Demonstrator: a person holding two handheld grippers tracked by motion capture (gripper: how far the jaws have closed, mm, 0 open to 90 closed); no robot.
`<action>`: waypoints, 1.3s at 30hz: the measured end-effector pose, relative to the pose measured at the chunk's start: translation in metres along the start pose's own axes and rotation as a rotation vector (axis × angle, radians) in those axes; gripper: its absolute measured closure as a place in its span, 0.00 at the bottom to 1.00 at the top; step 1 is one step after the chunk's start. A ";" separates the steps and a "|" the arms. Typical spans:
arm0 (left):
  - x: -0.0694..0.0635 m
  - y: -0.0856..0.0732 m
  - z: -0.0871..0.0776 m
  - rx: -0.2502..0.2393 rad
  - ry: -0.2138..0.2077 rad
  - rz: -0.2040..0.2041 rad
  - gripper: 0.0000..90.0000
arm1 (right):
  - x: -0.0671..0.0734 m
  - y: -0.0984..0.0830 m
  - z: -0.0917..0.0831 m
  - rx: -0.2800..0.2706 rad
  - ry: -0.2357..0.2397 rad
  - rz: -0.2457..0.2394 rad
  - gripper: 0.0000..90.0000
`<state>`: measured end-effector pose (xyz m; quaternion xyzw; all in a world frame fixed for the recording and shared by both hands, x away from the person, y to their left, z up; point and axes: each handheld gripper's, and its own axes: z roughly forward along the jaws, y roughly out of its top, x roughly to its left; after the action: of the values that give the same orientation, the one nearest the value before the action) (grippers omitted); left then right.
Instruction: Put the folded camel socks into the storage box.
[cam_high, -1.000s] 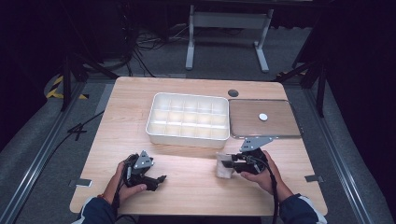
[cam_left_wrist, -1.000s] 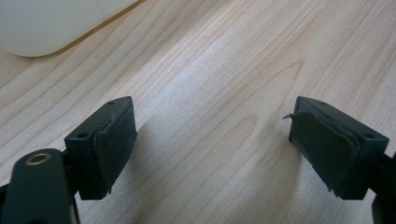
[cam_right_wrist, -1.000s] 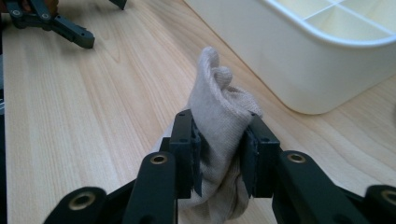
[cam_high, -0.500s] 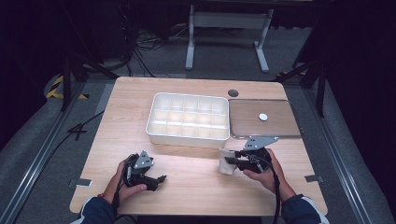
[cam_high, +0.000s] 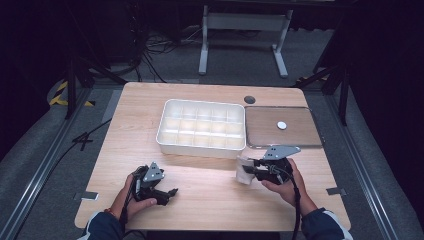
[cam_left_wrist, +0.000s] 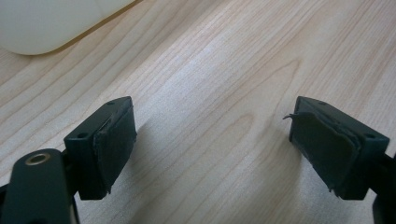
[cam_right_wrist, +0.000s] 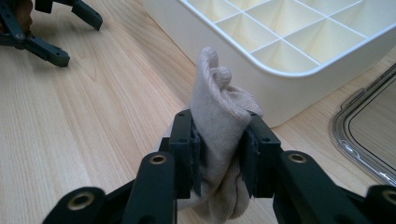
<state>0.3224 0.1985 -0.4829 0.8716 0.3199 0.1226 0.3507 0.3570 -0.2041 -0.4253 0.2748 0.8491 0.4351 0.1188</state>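
A folded beige sock (cam_right_wrist: 219, 116) is pinched between the jaws of my right gripper (cam_right_wrist: 219, 149), which is shut on it. In the high view the sock (cam_high: 244, 171) hangs just in front of the white divided tray (cam_high: 165, 137), at its near right corner, with the right gripper (cam_high: 252, 171) behind it. My left gripper (cam_high: 172, 194) rests low over the table at the front left, open. Its pads (cam_left_wrist: 114, 144) stand wide apart over bare wood, with nothing between them (cam_left_wrist: 212, 144).
A clear lid (cam_high: 300, 140) with a white knob lies flat to the right of the tray. A dark round grommet (cam_high: 250, 99) sits in the table top behind it. A corner of the tray (cam_left_wrist: 51, 23) lies ahead of the left gripper.
The right gripper has lifted the sock slightly and carried it a little toward the tray's near right corner. The left gripper has stayed put.
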 end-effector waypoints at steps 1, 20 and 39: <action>0.000 0.000 0.000 0.000 0.000 0.000 0.17 | 0.001 0.000 -0.001 -0.001 -0.006 -0.002 0.77; 0.000 0.000 0.000 0.001 -0.001 -0.003 0.16 | -0.005 0.021 -0.020 -0.106 -0.049 -0.024 0.77; 0.000 0.000 0.000 0.001 0.001 -0.005 0.16 | -0.014 0.066 -0.016 -0.139 -0.072 -0.065 0.76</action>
<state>0.3222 0.1982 -0.4830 0.8709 0.3224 0.1222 0.3504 0.3852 -0.1921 -0.3629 0.2536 0.8206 0.4786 0.1821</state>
